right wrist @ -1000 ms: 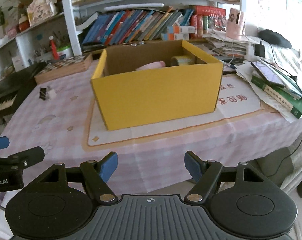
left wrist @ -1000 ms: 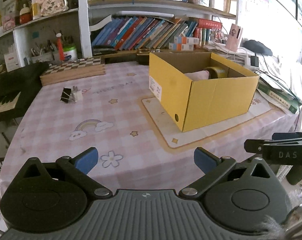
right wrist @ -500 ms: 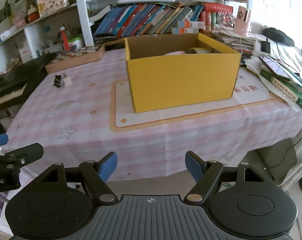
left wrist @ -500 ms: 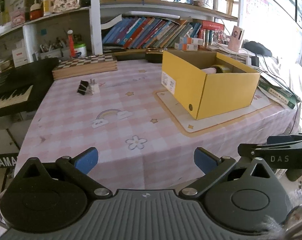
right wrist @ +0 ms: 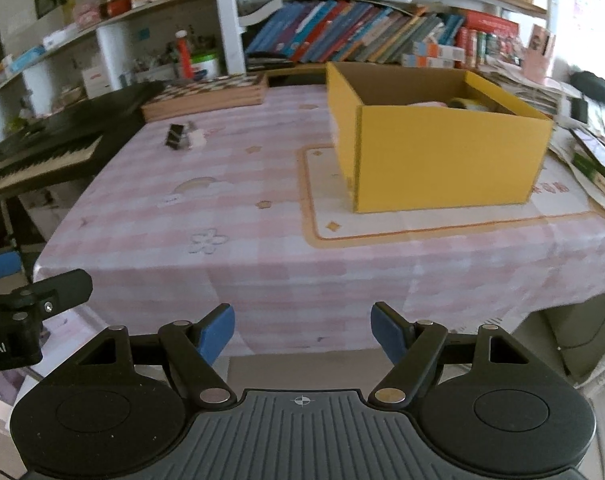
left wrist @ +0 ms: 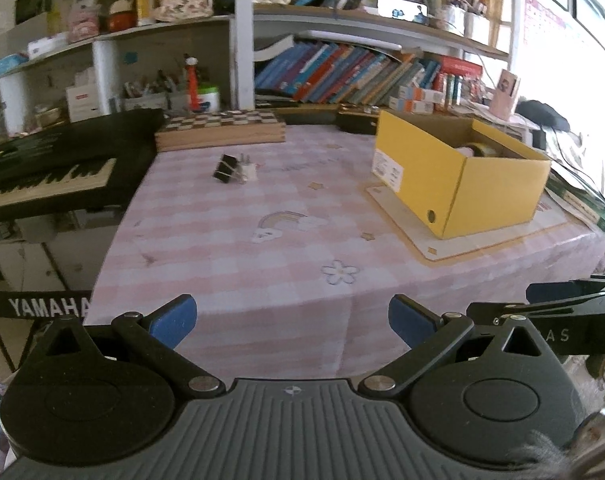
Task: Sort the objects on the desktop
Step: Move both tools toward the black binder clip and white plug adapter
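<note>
Desktop objects left to sort come down to a black binder clip and a small white piece touching it, lying together at about eleven o'clock on the pink checked desk, near the far edge and just in front of the checkerboard case. We judge they sit there only because nobody has collected them yet. The yellow box stands on its pale mat at about two o'clock, open at the top, clearly the bin for the sorting: a pinkish item and a roll of something yellowish already show inside, though we cannot make them out well. The clip and the box are well apart, so whichever hand goes for the clip has a carry across the cloth. Our left tool hangs off the near edge of the desk with its blue pads spread wide, nothing between them and nothing touched. Our right tool is likewise spread apart and empty, also beyond the near edge, pointed down toward the overhang of the cloth. Each tool's fingers show at the border of the other's view, so the two are held side by side, close together. We read this as the stance ahead of a reach, with the clip as the likely next target.
</note>
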A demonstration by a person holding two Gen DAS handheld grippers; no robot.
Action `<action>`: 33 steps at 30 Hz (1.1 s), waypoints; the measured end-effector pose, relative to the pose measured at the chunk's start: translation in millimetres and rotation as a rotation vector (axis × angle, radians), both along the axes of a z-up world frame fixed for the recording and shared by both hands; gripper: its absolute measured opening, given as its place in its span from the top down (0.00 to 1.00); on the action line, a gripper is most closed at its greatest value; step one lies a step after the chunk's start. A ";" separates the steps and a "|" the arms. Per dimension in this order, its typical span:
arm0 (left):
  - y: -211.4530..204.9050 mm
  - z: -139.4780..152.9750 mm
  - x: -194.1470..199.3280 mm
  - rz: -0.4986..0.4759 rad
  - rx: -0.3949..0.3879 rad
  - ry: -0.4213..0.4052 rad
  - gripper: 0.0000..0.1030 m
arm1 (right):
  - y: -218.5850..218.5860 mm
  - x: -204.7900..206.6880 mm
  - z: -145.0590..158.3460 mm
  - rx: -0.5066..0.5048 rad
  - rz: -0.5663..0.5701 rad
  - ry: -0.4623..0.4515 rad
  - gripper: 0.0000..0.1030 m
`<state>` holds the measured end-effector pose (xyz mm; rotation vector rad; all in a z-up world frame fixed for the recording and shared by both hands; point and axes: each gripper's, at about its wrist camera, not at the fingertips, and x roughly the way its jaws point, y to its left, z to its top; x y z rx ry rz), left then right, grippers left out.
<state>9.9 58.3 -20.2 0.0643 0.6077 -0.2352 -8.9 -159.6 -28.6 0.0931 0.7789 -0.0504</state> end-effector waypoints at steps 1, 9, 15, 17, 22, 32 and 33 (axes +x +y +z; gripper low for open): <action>3.5 1.0 -0.5 0.009 -0.001 -0.004 0.00 | 3.5 1.5 0.2 -0.001 0.010 0.000 0.25; 29.7 6.5 -4.8 0.084 -0.015 -0.029 0.00 | 35.5 10.4 5.7 -0.016 0.121 -0.019 0.25; 36.9 7.8 -1.6 0.103 -0.018 -0.034 0.00 | 47.5 18.2 6.7 -0.021 0.156 -0.028 0.25; 37.5 7.3 0.6 0.105 -0.017 -0.034 0.00 | 50.1 21.5 6.3 -0.022 0.167 -0.028 0.25; 38.6 5.7 10.2 0.115 -0.013 -0.031 0.00 | 51.3 31.2 5.1 -0.017 0.179 -0.029 0.25; 36.7 4.6 53.8 0.126 0.020 -0.031 0.00 | 52.7 75.5 1.4 0.002 0.205 -0.031 0.25; 36.5 4.5 60.0 0.129 0.025 -0.034 0.00 | 53.0 82.0 1.0 0.001 0.213 -0.030 0.25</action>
